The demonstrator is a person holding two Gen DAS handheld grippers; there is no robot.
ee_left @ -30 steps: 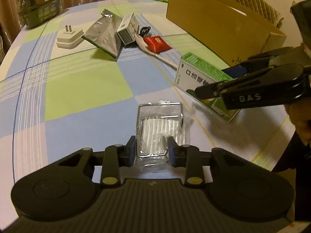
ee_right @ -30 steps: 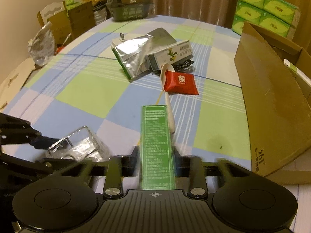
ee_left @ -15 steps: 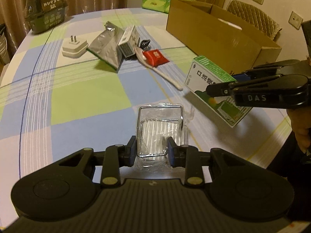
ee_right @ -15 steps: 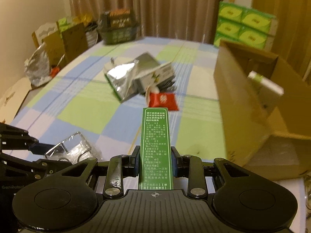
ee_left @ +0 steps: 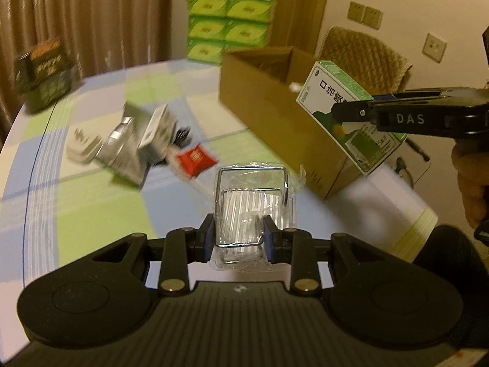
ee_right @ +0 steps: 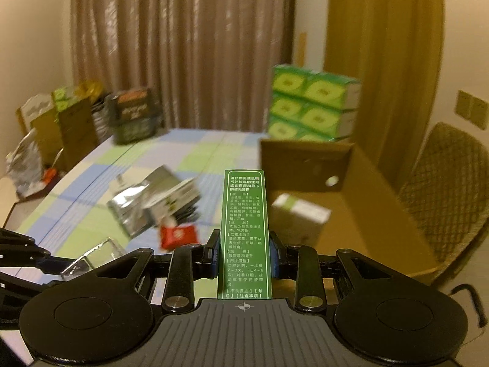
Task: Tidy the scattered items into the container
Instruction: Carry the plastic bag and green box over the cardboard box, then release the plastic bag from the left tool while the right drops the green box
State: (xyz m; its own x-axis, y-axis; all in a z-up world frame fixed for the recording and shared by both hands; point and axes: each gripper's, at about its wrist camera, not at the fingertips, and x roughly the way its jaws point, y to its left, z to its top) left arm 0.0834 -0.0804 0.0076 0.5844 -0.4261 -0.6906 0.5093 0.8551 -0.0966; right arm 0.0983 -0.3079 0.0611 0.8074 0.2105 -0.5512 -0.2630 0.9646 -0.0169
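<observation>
1. Over the checked tablecloth of a round table (ee_left: 91, 202), near its front edge, the left gripper (ee_left: 239, 238) is closed on a clear plastic packet with a wire frame (ee_left: 253, 202), carried clear of the cloth.

2. Further back toward the table's middle, the scattered items not yet collected lie in a blurred heap: a silver foil pouch (ee_left: 122, 150), a small white box (ee_left: 156, 134), a red sachet (ee_left: 195, 159) and a white plug adapter (ee_left: 81, 150).

3. Along the table's right edge stands the open cardboard box (ee_left: 275, 116), the container, with one white-and-green carton (ee_right: 301, 214) already lying inside.

4. At far right, the right gripper (ee_right: 244, 255) is clamped on a green medicine box (ee_right: 244, 232), held up in the air beside the container's near wall, short of its opening.

5. Judging by these views, the step in hand is the carry: both loads are lifted and heading for the container.

6. The next move likely calls for bringing each load over the rim, well inside the walls, before the fingers part; the crinkly packet may cling or snag as it drops.
</observation>
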